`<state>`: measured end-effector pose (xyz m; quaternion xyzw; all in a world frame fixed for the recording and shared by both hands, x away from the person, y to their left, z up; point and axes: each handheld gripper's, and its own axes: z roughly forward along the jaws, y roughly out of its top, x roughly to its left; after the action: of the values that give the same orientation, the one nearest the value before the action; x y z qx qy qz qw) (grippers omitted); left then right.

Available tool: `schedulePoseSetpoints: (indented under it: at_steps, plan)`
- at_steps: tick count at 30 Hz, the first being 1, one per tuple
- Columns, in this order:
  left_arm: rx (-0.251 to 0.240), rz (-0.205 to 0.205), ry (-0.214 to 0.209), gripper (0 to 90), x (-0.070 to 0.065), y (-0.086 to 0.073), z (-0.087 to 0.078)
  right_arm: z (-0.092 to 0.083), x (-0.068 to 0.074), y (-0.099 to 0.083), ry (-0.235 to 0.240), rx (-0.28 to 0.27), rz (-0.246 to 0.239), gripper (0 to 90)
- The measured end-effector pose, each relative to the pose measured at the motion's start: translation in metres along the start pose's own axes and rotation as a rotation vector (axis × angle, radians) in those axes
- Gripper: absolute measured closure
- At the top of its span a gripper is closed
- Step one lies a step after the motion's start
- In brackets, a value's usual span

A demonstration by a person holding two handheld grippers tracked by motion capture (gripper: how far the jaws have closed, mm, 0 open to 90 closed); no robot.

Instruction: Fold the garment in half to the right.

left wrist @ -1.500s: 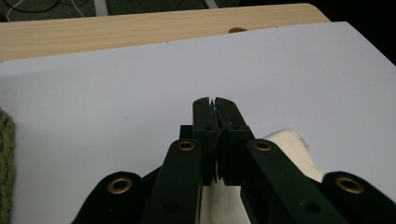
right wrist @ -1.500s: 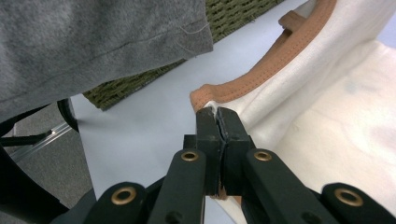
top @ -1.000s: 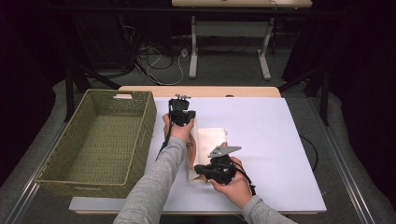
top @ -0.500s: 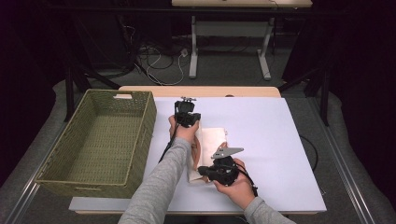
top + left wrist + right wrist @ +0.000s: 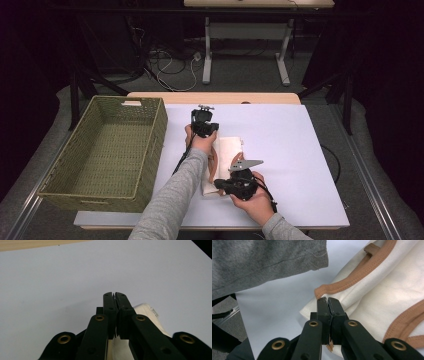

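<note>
While the table [image 5: 300, 150] spreads white and wide with the basket [image 5: 107, 150] along its left edge, the folded cream garment [image 5: 230, 150] lies near the table's middle, just right of the basket, its long axis running from the person's side toward the far edge. Both grippers hold it at opposite ends of that axis. The left gripper [image 5: 204, 126] is at the far end, jaws pressed together with cloth caught between them, as the left gripper view shows [image 5: 115, 296]. The right gripper [image 5: 227, 186] is at the near end, clamped on the brown-trimmed edge [image 5: 327, 301]. The basket lies to the left, nearer the left hand, so any carry that way goes sideways across the long axis.
</note>
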<state>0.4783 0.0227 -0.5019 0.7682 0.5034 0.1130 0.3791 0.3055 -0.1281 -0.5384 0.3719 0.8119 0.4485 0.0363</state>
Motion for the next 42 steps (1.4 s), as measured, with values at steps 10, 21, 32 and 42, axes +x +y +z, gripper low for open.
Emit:
schedulePoseSetpoints:
  at_steps: [10,21,32,42]
  plan:
    - [0.014,-0.004,-0.01,85.8,-0.003,-0.002,0.007,0.0,-0.002,-0.004,-0.018,0.015,0.001,88.5]
    - [-0.003,-0.025,-0.031,68.6,0.002,-0.003,0.003,-0.003,-0.005,-0.006,-0.036,0.008,-0.007,78.4]
    - [-0.038,-0.043,-0.037,50.9,0.012,-0.012,-0.008,-0.011,-0.007,0.0,-0.065,-0.083,-0.051,61.6]
    - [-0.059,-0.04,-0.023,41.3,0.024,-0.018,-0.022,0.0,-0.01,0.019,-0.164,-0.132,-0.232,50.6]
